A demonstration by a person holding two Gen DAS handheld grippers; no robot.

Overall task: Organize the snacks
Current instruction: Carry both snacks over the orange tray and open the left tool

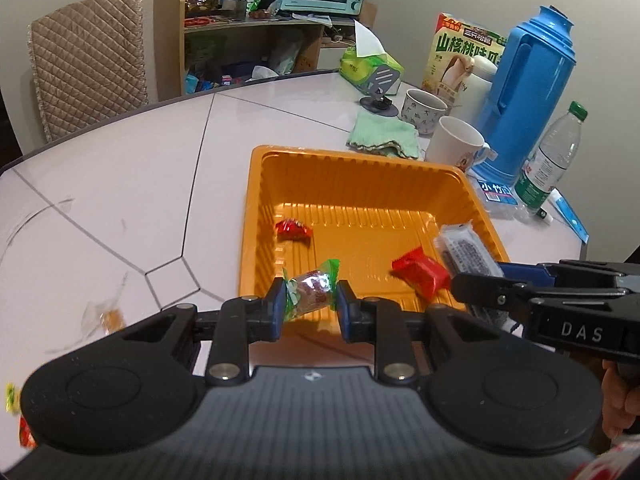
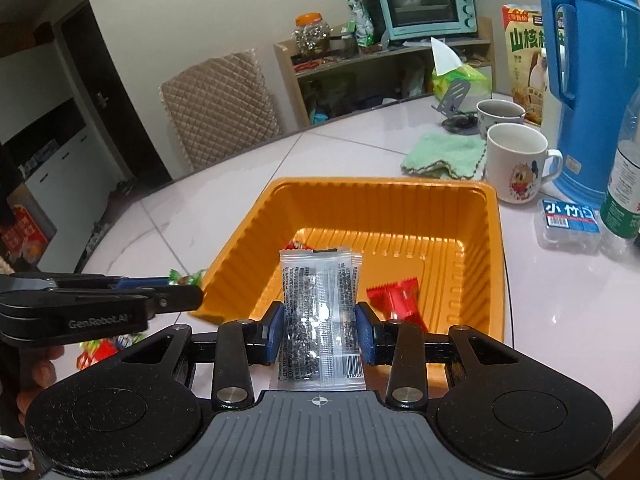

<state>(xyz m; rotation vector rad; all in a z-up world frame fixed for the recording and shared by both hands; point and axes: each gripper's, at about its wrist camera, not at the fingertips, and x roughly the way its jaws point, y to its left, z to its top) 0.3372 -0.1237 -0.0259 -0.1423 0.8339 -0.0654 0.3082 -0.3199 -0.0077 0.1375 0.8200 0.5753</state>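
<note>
Orange tray (image 1: 256, 216) held two red candies (image 1: 293, 229); green-ended candy (image 1: 312, 290) and clear sachet (image 2: 320, 312) hung above its near rim

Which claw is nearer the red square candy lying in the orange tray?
Right. The right claw hovers just beside the red square candy; the left claw sits farther along the orange tray's near edge.
</note>
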